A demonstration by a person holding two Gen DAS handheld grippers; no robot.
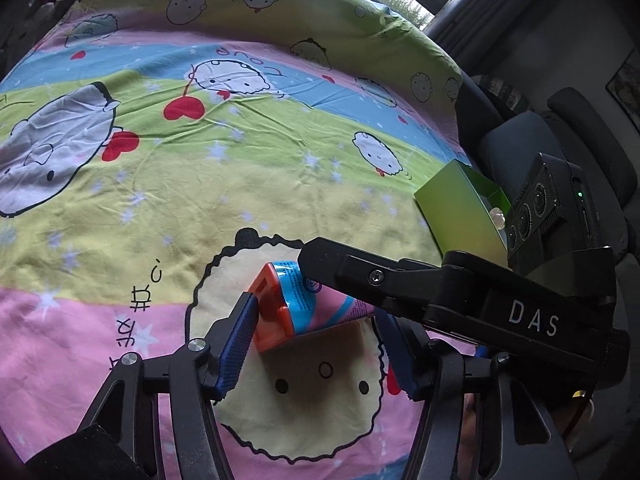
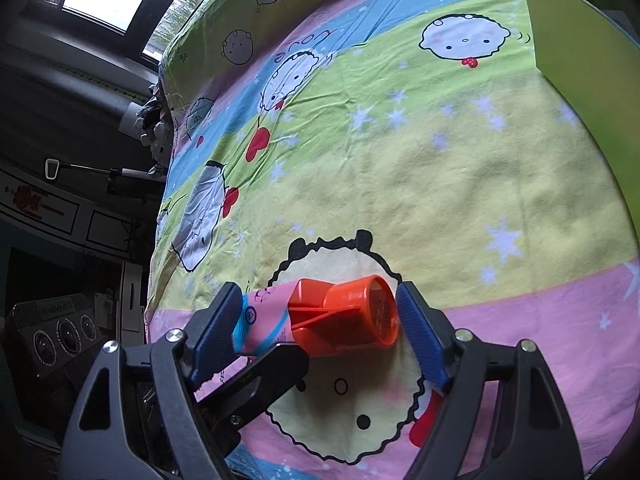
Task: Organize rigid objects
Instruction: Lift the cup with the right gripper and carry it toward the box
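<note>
A pink and blue tube with an orange cap (image 1: 298,304) lies on its side on the cartoon bedsheet (image 1: 240,160). My left gripper (image 1: 316,344) is open around it, its blue left pad at the orange cap. My right gripper (image 2: 320,332) is open around the same tube (image 2: 320,316), with the round cap end by its right pad and the tube tail by its left pad. The right gripper's body (image 1: 460,292) crosses over the tube in the left wrist view and hides the tube's tail end.
An open green box (image 1: 460,208) with a small pale object inside sits at the bed's right edge; it also shows in the right wrist view (image 2: 580,48). Dark furniture and a window lie beyond the bed.
</note>
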